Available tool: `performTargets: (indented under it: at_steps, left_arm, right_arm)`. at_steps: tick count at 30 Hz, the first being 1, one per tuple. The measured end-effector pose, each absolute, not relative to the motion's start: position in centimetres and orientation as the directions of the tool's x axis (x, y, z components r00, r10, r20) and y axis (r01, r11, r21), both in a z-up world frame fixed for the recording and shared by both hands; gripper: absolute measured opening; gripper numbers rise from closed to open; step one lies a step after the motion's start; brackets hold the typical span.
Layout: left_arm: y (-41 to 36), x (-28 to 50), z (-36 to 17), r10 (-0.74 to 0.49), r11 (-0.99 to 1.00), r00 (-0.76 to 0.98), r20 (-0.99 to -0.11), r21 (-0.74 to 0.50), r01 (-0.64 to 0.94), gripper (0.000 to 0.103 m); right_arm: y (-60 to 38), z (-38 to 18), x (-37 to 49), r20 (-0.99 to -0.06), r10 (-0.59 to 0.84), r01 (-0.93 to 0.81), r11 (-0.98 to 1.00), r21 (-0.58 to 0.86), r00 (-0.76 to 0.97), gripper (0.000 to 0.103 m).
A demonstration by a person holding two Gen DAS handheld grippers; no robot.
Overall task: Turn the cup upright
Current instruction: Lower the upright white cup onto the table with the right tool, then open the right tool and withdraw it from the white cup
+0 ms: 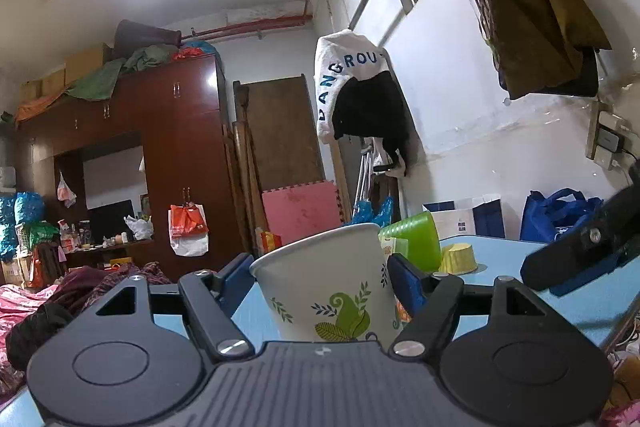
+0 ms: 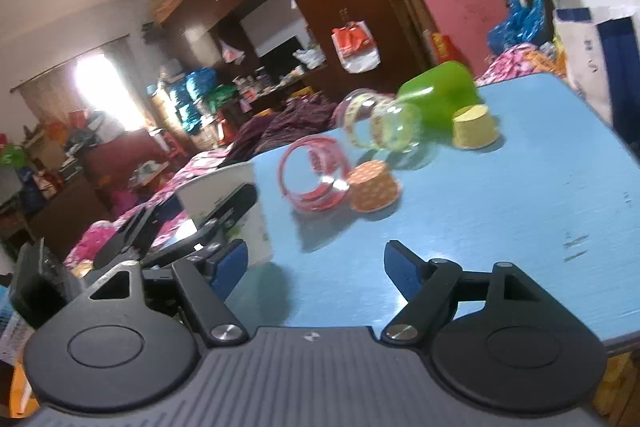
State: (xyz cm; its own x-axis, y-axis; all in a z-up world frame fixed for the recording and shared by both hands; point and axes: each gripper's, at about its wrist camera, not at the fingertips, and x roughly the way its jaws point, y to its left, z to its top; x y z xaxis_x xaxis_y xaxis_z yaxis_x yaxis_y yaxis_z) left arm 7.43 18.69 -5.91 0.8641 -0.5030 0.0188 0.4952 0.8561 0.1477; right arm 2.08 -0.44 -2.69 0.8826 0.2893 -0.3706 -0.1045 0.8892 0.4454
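A white paper cup with green leaf print (image 1: 332,287) stands mouth up between the fingers of my left gripper (image 1: 325,277), which is shut on it just above the blue table (image 1: 500,259). The same cup (image 2: 236,203) and left gripper show in the right wrist view at the table's left edge. My right gripper (image 2: 316,267) is open and empty over the near part of the table (image 2: 500,195); it also shows at the right in the left wrist view (image 1: 580,251).
On the table lie a green cup on its side (image 2: 444,99), two clear cups on their sides (image 2: 316,175) (image 2: 384,123), an upside-down orange paper cup (image 2: 374,187) and an upside-down yellow one (image 2: 476,127). A bed with clothes lies to the left of the table.
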Motion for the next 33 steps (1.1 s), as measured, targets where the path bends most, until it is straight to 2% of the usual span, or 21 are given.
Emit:
performTargets:
  at_steps: [11,15,18,22,26,29,31,33]
  left_arm:
    - [19.0,4.5,-7.2,-0.506,0.846,0.860,0.062,0.230,0.481,0.076]
    - [19.1,4.4,-7.2,-0.520,0.838,0.853,0.051,0.228,0.497,0.077]
    - [19.2,4.4,-7.4,-0.533,0.829,0.844,0.055,0.234,0.508,0.088]
    - [19.8,4.1,-7.3,-0.540,0.830,0.838,0.086,0.223,0.512,0.096]
    - [20.5,3.7,-6.6,-0.560,0.821,0.822,0.102,0.201,0.535,0.097]
    - [22.3,2.9,-5.5,-0.613,0.789,0.782,0.114,0.137,0.598,0.097]
    - [23.9,2.0,-4.1,-0.646,0.763,0.752,0.133,0.083,0.641,0.100]
    - [25.0,1.2,-2.4,-0.623,0.781,0.769,0.145,0.052,0.623,0.102]
  right_arm:
    - [-2.0,-3.2,2.3,-0.364,0.275,-0.084,0.883,0.462,0.890,0.080]
    - [-2.1,-3.2,2.1,-0.360,0.276,-0.089,0.884,0.459,0.891,0.081]
    - [-2.1,-3.1,2.0,-0.358,0.278,-0.092,0.884,0.458,0.892,0.081]
    - [-2.2,-3.1,2.0,-0.354,0.278,-0.091,0.883,0.461,0.893,0.081]
    - [-2.4,-3.0,1.9,-0.344,0.275,-0.092,0.881,0.463,0.898,0.082]
    - [-2.5,-2.6,1.2,-0.317,0.234,-0.075,0.894,0.442,0.919,0.087]
    - [-2.2,-2.0,0.4,-0.286,0.197,-0.064,0.907,0.415,0.938,0.096]
    - [-1.3,-1.3,-0.4,-0.257,0.164,-0.060,0.927,0.371,0.952,0.102]
